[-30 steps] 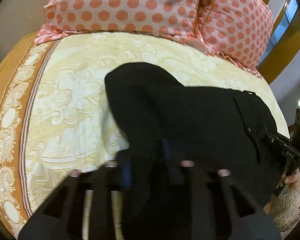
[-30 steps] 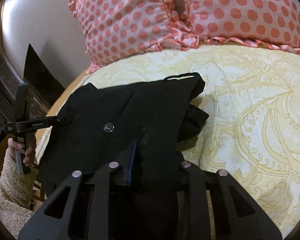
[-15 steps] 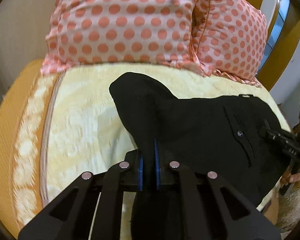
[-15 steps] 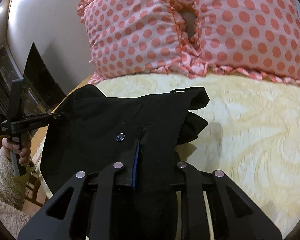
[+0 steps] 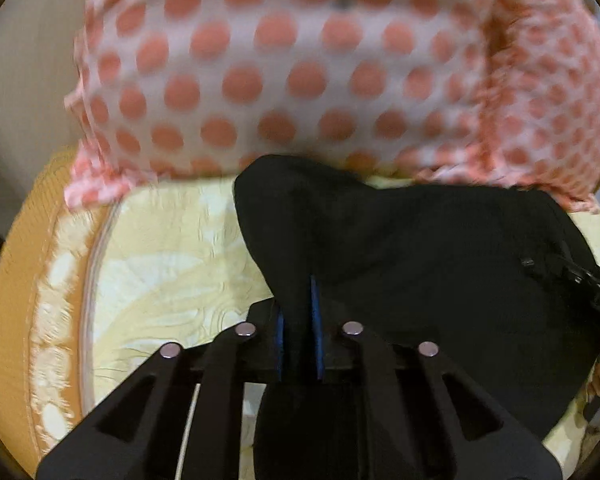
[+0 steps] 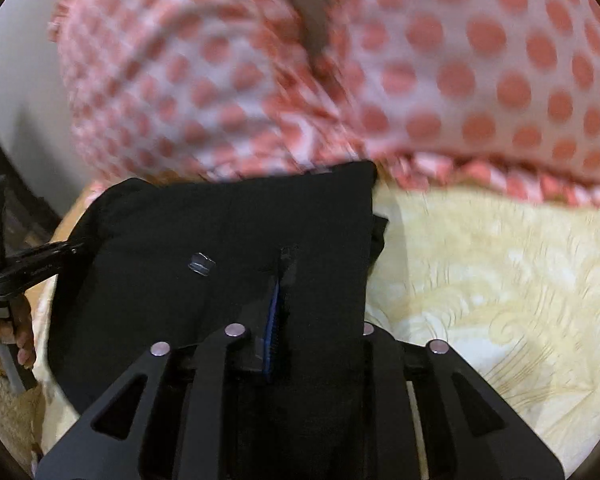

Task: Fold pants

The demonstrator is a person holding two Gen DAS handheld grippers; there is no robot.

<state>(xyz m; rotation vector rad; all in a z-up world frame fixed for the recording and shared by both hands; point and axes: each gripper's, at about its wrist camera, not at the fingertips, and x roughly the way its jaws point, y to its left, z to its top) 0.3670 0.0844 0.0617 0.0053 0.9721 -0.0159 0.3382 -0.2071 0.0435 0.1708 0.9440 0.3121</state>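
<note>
The left gripper point(image 5: 299, 322), jaws easing apart, is clamped on the black pants' point(image 5: 420, 264) left edge, the right gripper point(image 6: 278, 304) likewise on the right edge. The pants have been carried far, against the polka-dot pillows point(image 5: 300, 72); the fold looks underway.

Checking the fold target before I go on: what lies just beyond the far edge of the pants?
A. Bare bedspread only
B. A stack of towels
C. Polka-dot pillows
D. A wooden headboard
C: the pants' far edge meets the pink polka-dot pillows.
</note>
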